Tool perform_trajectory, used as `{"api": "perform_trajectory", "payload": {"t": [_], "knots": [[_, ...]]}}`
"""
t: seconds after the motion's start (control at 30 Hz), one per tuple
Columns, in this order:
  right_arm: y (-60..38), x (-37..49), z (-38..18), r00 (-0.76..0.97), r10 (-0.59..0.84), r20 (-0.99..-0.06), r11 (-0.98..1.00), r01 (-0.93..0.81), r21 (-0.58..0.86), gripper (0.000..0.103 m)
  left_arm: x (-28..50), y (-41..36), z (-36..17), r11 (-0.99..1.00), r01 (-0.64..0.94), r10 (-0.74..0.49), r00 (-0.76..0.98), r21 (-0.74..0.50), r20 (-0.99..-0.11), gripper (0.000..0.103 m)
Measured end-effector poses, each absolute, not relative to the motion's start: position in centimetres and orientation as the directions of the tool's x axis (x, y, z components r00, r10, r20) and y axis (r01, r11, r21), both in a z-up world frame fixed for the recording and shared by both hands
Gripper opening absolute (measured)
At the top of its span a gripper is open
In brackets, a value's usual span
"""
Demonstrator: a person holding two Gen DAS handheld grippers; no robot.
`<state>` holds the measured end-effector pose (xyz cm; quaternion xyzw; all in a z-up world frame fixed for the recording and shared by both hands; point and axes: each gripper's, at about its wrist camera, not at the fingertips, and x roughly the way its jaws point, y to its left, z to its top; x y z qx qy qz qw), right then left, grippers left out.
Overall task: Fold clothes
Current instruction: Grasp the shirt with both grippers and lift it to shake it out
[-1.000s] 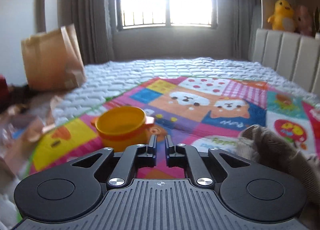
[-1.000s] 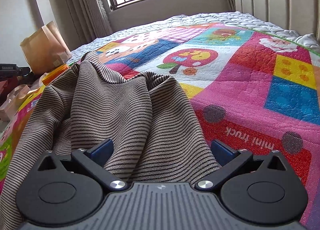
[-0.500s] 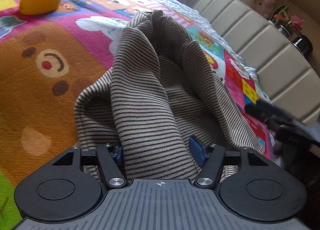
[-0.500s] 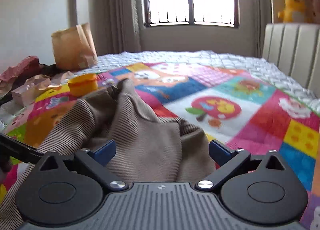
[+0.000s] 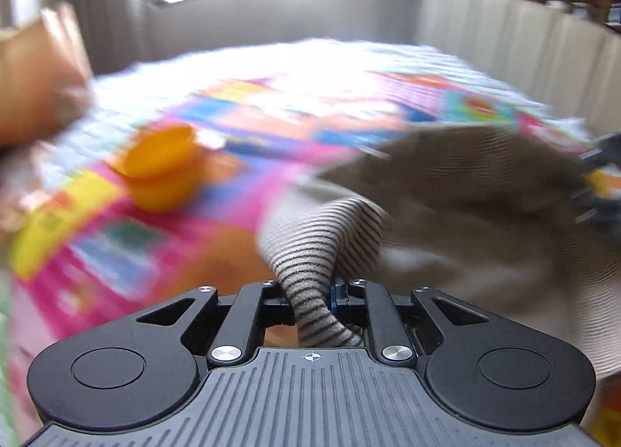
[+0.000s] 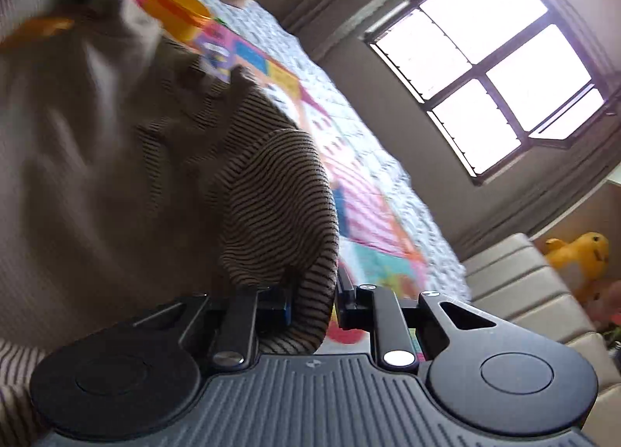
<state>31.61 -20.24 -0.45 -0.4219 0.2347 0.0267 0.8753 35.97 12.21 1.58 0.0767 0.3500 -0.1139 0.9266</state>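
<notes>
A brown and cream striped garment [image 5: 458, 198] hangs between my two grippers above a colourful patchwork quilt [image 5: 128, 253] on a bed. My left gripper [image 5: 310, 295] is shut on a bunched edge of the garment. My right gripper [image 6: 310, 303] is shut on another edge of the striped garment [image 6: 271, 206], and its view is rolled sideways. The right gripper shows dimly at the right edge of the left wrist view [image 5: 599, 171]. Both views are blurred by motion.
An orange plastic pot [image 5: 161, 167] stands on the quilt at the left; it also shows in the right wrist view [image 6: 180, 14]. A brown paper bag [image 5: 39, 74] stands at the bed's far left. A padded headboard [image 5: 543, 54] and a yellow plush duck [image 6: 580, 253] are at the right.
Both grippers have closed on the garment and lifted it off the quilt. The left gripper has swung back toward the window and the right gripper has rolled sideways.
</notes>
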Motion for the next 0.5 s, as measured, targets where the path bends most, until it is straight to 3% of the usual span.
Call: {"api": "perform_trajectory", "payload": {"t": [0.1, 0.17, 0.23, 0.3, 0.43, 0.5], "knots": [[-23.2, 35.9, -1.0, 0.885, -0.259, -0.386, 0.638, -0.144, -0.756, 0.018, 39.0, 13.0, 0.5, 0.962, 0.229, -0.078, 0.750, 0.147, -0.657, 0.018], [-24.6, 38.4, -2.4, 0.860, -0.309, -0.406, 0.642, -0.127, -0.756, 0.020, 40.5, 12.9, -0.8, 0.956, 0.222, -0.041, 0.749, 0.193, -0.661, 0.023], [-26.0, 39.8, -3.5, 0.833, -0.336, -0.440, 0.660, -0.126, -0.741, 0.043, 41.3, 13.4, -1.4, 0.967, 0.192, -0.028, 0.733, 0.167, -0.679, 0.029], [-27.3, 40.2, -3.9, 0.817, -0.341, -0.465, 0.696, -0.114, -0.709, 0.053, 41.2, 14.1, -1.4, 0.977, 0.159, -0.019, 0.729, 0.142, -0.684, 0.045], [-29.9, 37.3, -0.2, 0.834, -0.223, -0.504, 0.884, -0.045, -0.465, 0.058, 39.0, 15.2, 0.2, 0.991, 0.124, -0.066, 0.742, 0.040, -0.667, 0.053], [-30.5, 34.5, 2.5, 0.851, -0.123, -0.511, 0.946, -0.055, -0.318, 0.059, 37.0, 15.4, 1.3, 0.988, 0.148, -0.142, 0.747, -0.047, -0.649, 0.075]]}}
